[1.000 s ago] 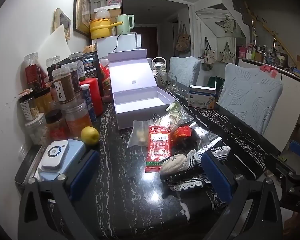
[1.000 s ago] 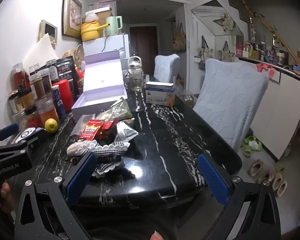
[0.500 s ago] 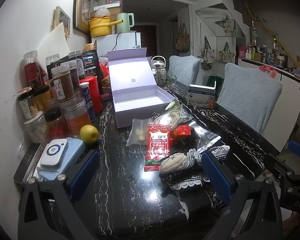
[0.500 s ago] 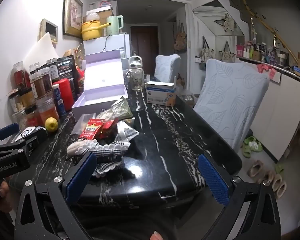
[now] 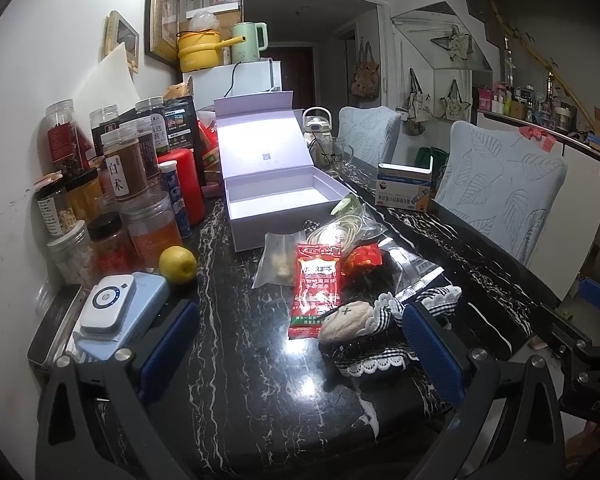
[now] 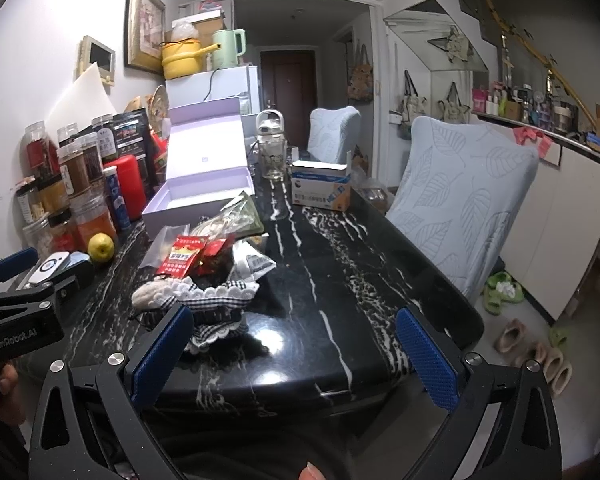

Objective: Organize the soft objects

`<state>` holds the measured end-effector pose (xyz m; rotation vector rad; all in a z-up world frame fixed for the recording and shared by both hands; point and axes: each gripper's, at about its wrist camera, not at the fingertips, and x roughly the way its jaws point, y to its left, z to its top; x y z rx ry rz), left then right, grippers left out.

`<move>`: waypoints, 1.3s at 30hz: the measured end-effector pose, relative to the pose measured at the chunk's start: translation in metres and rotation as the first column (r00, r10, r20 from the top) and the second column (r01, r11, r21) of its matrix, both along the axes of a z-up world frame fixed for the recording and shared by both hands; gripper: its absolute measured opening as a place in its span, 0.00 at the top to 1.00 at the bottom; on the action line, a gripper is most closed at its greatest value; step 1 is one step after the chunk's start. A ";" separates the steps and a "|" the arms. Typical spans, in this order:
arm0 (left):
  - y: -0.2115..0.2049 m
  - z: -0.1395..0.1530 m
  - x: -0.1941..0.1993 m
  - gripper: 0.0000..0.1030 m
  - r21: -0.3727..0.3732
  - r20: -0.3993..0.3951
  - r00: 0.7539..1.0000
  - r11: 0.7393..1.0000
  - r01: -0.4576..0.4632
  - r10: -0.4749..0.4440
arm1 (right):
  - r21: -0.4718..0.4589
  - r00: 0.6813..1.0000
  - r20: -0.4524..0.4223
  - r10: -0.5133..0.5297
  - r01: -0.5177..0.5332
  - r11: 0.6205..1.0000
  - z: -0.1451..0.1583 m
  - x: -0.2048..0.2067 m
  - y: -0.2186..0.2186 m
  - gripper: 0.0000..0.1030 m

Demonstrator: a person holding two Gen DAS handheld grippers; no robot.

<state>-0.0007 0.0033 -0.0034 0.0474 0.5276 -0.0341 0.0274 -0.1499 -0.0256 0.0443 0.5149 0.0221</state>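
A pile of soft items lies on the black marble table (image 5: 240, 360): a cream plush (image 5: 346, 318), a checked lace-trimmed cloth (image 5: 384, 354), a red snack packet (image 5: 315, 286), a small red pouch (image 5: 362, 258) and clear bags (image 5: 276, 258). An open lilac box (image 5: 276, 200) stands behind them. My left gripper (image 5: 298, 354) is open and empty, just short of the plush. My right gripper (image 6: 296, 354) is open and empty at the table's near edge, the cloth (image 6: 216, 304) by its left finger.
Several jars and bottles (image 5: 112, 200), a lemon (image 5: 178, 265) and a white device on a blue case (image 5: 108, 308) crowd the left wall side. A medicine box (image 5: 406, 190) and a glass jug (image 5: 318, 136) stand further back. Chairs (image 6: 460, 208) line the right.
The left wrist view has crept slightly forward and up toward the pile. The right gripper has barely moved. Both stay open.
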 end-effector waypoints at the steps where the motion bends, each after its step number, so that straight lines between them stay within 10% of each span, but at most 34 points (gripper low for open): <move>1: 0.000 0.000 0.000 0.00 0.000 -0.001 1.000 1.000 0.001 -0.001 | 0.000 1.000 0.000 0.001 -0.001 1.000 0.000 0.000 0.000 0.00; 39: -0.004 -0.005 0.000 0.00 -0.016 -0.029 1.000 1.000 0.012 -0.012 | -0.010 1.000 -0.001 0.000 0.000 1.000 -0.001 -0.001 -0.002 0.00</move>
